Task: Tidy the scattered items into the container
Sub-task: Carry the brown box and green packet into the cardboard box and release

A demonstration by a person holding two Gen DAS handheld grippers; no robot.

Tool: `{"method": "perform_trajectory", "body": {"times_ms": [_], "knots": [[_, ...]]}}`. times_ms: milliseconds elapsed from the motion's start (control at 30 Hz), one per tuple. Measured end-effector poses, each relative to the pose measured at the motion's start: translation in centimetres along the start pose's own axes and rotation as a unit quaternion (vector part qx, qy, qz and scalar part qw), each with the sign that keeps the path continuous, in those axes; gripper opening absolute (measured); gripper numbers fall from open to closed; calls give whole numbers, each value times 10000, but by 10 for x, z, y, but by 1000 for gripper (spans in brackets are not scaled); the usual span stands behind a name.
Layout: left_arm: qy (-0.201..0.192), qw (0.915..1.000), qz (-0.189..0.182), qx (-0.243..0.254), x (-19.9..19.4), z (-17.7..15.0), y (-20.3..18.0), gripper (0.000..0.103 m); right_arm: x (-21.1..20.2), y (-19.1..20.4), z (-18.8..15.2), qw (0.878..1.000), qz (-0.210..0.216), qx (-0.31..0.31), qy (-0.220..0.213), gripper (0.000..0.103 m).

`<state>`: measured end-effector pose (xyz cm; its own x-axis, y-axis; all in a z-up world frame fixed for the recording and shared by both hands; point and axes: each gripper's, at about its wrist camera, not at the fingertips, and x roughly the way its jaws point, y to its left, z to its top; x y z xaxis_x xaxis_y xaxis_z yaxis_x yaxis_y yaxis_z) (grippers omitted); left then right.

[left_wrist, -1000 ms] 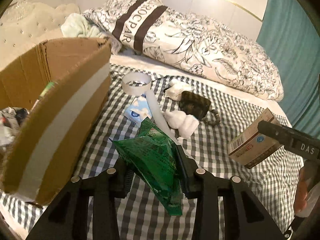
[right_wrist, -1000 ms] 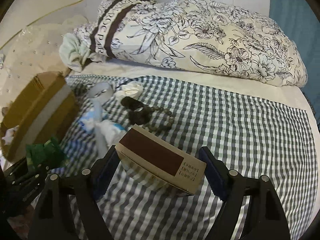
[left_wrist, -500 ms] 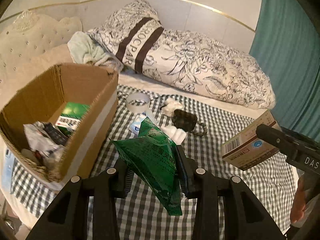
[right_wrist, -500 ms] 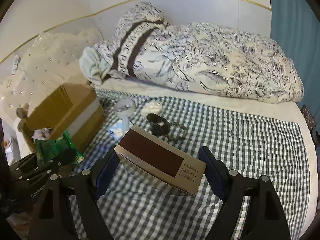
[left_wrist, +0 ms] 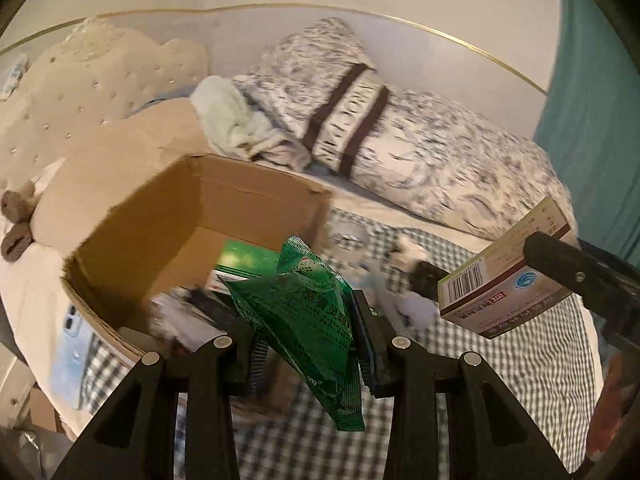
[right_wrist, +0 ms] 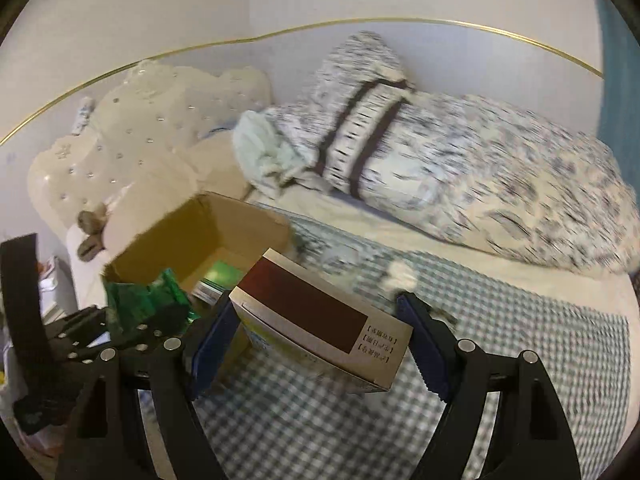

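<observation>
My left gripper (left_wrist: 308, 340) is shut on a green foil packet (left_wrist: 308, 316), held in the air just right of the open cardboard box (left_wrist: 160, 220). Inside the box lie a green carton (left_wrist: 244, 260) and other blurred items. My right gripper (right_wrist: 316, 340) is shut on a beige and maroon medicine box (right_wrist: 320, 312), its jaws spread wide around it. That medicine box (left_wrist: 500, 280) also hangs at the right of the left wrist view. In the right wrist view the cardboard box (right_wrist: 192, 232) sits at left, with the green packet (right_wrist: 144, 300) beside it.
A checked sheet (right_wrist: 500, 340) covers the bed. Small white and dark items (left_wrist: 416, 268) lie blurred on it right of the box. A floral duvet (left_wrist: 420, 152), a pale towel (left_wrist: 232, 120) and a tufted headboard (left_wrist: 80, 92) line the back; a teal curtain (left_wrist: 592, 120) hangs at right.
Both grippers have risen and moved left toward the cardboard box, each still holding its item. The box interior has come into view below the green packet.
</observation>
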<state>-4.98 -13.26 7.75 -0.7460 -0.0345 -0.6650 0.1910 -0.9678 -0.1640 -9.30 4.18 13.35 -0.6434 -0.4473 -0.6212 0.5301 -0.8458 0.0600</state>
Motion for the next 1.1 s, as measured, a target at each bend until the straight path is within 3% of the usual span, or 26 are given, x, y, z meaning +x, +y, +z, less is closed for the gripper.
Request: {"method": "perform_trajectory", "body": {"times_ms": [433, 900, 933, 1000, 1067, 1100], "knots": [[148, 9984, 422, -350, 40, 26, 79, 38, 85, 83, 53, 9973, 701, -230, -44, 80], [415, 9962, 521, -569, 66, 14, 102, 39, 139, 109, 50, 9958, 798, -303, 325, 80], [408, 9959, 566, -583, 66, 14, 102, 41, 140, 109, 50, 9958, 791, -315, 351, 80], [417, 9953, 642, -591, 67, 14, 102, 58, 141, 111, 49, 9957, 763, -369, 382, 81], [361, 9942, 802, -623, 65, 15, 101, 93, 139, 109, 49, 9966, 676, -337, 338, 81], [276, 9936, 876, -665, 62, 15, 100, 95, 137, 108, 50, 9969, 659, -297, 305, 81]]}}
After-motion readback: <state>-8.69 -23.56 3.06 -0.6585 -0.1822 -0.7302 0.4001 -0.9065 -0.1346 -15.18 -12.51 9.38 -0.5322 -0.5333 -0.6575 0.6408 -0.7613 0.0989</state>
